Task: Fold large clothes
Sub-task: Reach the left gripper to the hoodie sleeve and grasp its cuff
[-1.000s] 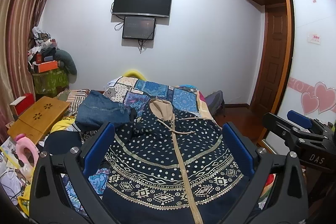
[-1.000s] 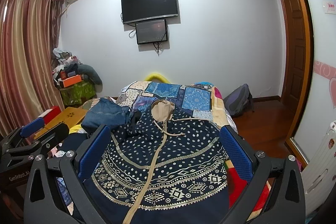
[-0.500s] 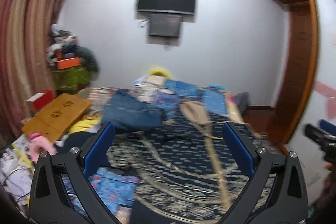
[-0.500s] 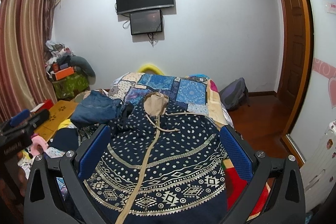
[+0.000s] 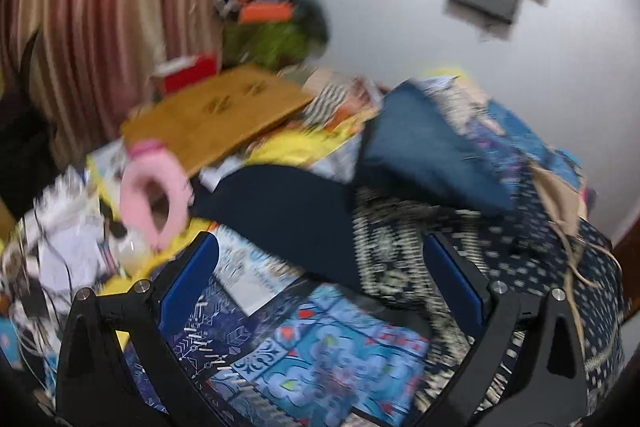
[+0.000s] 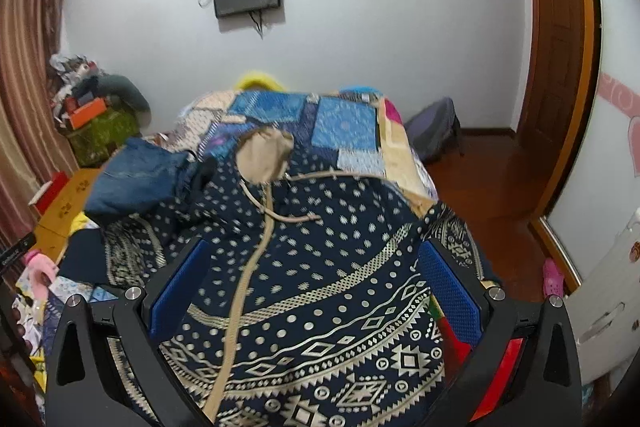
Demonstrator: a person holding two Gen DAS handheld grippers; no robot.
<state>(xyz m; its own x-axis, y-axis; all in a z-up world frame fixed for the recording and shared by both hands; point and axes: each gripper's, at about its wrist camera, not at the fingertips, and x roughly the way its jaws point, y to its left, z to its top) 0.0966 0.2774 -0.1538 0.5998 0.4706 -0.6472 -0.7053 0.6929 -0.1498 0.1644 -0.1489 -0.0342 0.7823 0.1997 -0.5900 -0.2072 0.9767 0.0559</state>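
Note:
A large navy hooded garment (image 6: 320, 267) with cream dots, patterned bands and a tan zip lies spread on the bed, its tan-lined hood (image 6: 264, 157) toward the far wall. My right gripper (image 6: 312, 283) hovers open over its chest, holding nothing. In the blurred left wrist view, my left gripper (image 5: 320, 275) is open above the garment's left sleeve (image 5: 280, 211) and patterned cuff (image 5: 384, 247), gripping nothing. The garment's body (image 5: 560, 267) stretches off to the right there.
Folded blue jeans (image 6: 136, 179) rest by the garment's left shoulder. A patchwork blue quilt (image 6: 340, 123) covers the bed. At the left are a wooden lap desk (image 5: 216, 115), a pink neck pillow (image 5: 156, 195) and papers. At the right, wood floor (image 6: 488, 187) and a backpack (image 6: 432, 127).
The left gripper has swung left and tipped down, from the garment's front to its left sleeve and the clutter beside the bed. The right gripper has dropped closer over the garment.

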